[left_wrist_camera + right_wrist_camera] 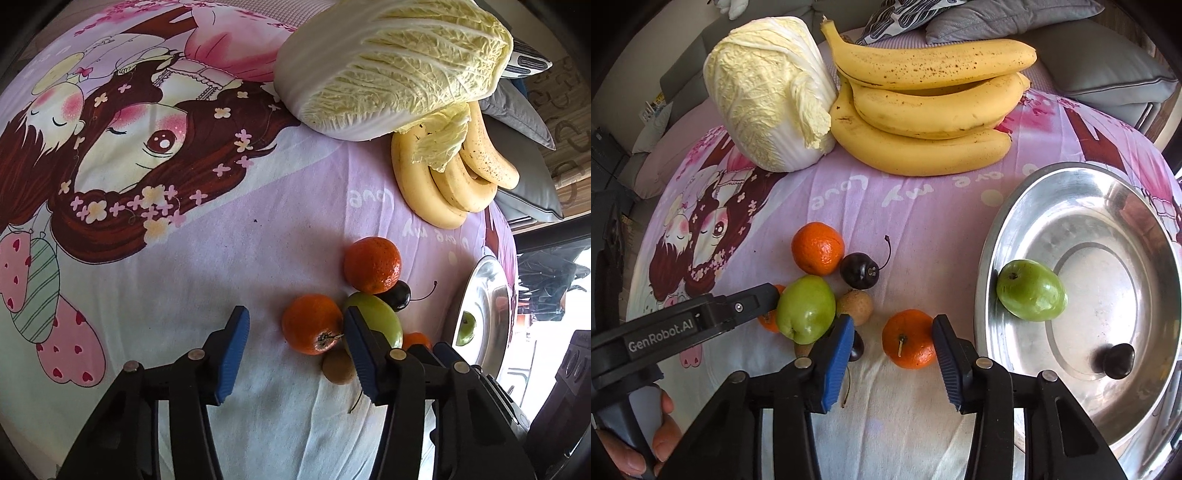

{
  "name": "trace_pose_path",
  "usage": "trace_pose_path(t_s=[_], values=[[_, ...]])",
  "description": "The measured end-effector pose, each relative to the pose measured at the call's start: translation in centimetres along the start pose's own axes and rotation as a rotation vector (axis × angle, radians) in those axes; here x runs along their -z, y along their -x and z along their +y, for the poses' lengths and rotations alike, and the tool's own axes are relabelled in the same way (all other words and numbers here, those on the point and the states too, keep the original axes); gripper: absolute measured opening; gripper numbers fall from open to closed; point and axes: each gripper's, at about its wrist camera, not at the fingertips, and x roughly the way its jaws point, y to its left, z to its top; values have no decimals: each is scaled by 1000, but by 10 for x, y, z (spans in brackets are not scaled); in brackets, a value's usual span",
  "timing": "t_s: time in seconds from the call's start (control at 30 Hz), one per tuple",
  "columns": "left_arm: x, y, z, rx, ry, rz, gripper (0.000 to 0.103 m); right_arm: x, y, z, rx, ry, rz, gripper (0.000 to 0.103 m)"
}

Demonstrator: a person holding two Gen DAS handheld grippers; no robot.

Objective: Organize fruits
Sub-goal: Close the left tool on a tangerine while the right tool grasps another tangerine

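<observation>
Left claw (295, 321) of mine is hanging unclenched, an orange (312, 325) lying between its fingers against the right one, a green fruit (376, 317) just past that finger. I am holding my right claw (893, 326) unclenched too, a second orange (908, 338) sitting between its fingers, touching the right one. A metal bowl (997, 229) is resting to its right.

Both grippers, left (295, 354) and right (892, 360), point steeply down, jaws part open, gripping nothing
</observation>
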Motion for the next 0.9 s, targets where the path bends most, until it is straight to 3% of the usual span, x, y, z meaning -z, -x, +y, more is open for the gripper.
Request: trace_pose_path(t_s=[0.2, 0.37, 0.67, 0.9], values=[[1, -7, -3, 21, 3, 12, 49, -2, -3, -11, 18, -25, 15, 47], [2, -8, -5, 51, 0, 13, 38, -1, -5, -10, 30, -18, 23, 44], [6, -11, -7, 42, -6, 3, 37, 2, -23, -5, 27, -12, 66, 40], [8, -2, -4, 34, -10, -20, 37, 2, -5, -9, -4, -27, 13, 39]])
